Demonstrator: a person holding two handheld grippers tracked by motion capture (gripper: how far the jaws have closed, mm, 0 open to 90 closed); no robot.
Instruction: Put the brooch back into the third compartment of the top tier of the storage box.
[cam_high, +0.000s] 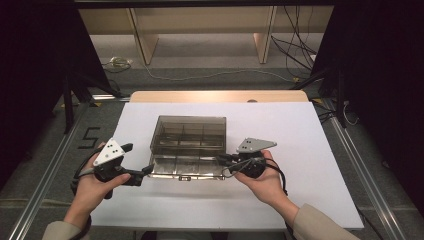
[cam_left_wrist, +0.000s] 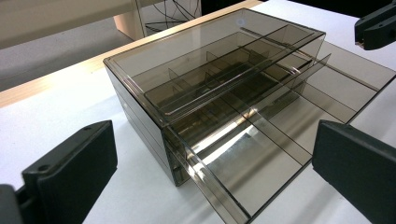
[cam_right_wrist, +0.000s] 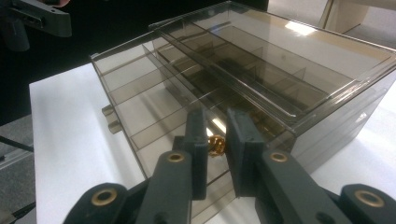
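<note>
A: Status on the drawer box (cam_high: 189, 134)?

B: Smoked-plastic organizer, mid desk (cam_high: 310, 200), sitting on the white sheet. Bottom drawer (cam_high: 186, 167) is pulled out toward the near edge, tray with dividers exposed. Upper drawers look pushed in.

A: Right gripper (cam_right_wrist: 215, 140)?

B: Clenched on a small gold ring (cam_right_wrist: 216, 145), held over the right end of the open drawer. My read: it's parked there to drop the ring into a compartment, so the drawer was left out for access.

A: Left gripper (cam_high: 145, 171)?

B: Released, jaws wide, nothing between them. Sits at the near left corner of the open drawer; from the left gripper view that corner lies between its jaws without contact. Probably staged to steady or push the drawer, but that's a guess.

A: What can't you tell?

B: Ring is mostly covered by the jaws, only a sliver of gold shows. Can't confirm which compartment sits under it. Tinted walls and glare hide the contents of the upper drawers. Two small knobs (cam_right_wrist: 110, 117) on the drawer front are blurry. Far desk edge is bare wood, the rest is dark.
</note>
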